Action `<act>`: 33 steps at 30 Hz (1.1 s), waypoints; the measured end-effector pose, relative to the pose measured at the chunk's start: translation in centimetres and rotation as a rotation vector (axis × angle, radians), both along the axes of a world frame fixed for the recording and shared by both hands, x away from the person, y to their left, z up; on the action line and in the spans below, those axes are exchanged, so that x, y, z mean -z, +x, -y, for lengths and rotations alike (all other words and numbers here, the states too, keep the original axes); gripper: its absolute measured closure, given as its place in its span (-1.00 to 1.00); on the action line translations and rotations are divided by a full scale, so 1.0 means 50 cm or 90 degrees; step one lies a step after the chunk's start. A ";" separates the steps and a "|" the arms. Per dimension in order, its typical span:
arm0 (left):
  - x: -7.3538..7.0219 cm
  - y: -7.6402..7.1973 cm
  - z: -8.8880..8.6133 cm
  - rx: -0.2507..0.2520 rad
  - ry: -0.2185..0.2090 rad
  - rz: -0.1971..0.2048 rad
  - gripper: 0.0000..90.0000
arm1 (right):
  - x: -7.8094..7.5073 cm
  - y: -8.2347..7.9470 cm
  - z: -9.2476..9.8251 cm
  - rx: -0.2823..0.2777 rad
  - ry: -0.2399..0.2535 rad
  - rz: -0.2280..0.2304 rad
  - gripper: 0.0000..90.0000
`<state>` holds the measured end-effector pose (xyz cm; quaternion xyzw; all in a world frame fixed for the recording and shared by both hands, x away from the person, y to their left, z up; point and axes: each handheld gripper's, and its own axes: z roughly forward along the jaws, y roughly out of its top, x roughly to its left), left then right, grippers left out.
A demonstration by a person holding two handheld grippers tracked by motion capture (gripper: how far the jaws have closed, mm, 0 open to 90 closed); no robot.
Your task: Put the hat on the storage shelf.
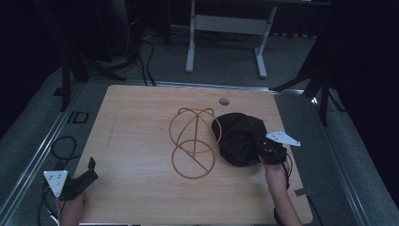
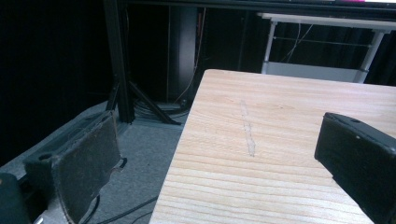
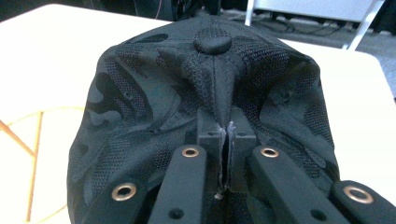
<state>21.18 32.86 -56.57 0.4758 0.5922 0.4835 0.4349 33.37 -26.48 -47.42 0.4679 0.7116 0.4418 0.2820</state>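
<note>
A black mesh cap point(image 1: 237, 136) lies right of the table's middle. My right gripper point(image 1: 261, 149) comes at it from the near right side. In the right gripper view the jaws point(image 3: 226, 128) are shut on a pinched fold of the cap point(image 3: 140, 107), just below its top button. A gold wire stand point(image 1: 193, 141) made of rings stands beside the cap on its left, and its edge point(image 3: 28, 140) shows at the left of the right gripper view. My left gripper point(image 1: 91, 170) rests at the table's near left corner, open point(image 2: 219, 154) with nothing between its jaws.
The wooden table point(image 1: 131, 117) has a round grommet hole point(image 1: 224, 101) near its far edge. A white desk frame point(image 1: 226, 28) stands on the floor behind. Cables point(image 1: 63, 146) lie on the floor at the left, and dark tripod legs point(image 1: 324, 89) stand at the right.
</note>
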 end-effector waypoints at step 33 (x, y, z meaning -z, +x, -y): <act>0.000 0.000 0.000 0.000 -0.001 -0.002 -0.99 | -0.274 -0.062 0.027 0.020 0.053 0.180 0.94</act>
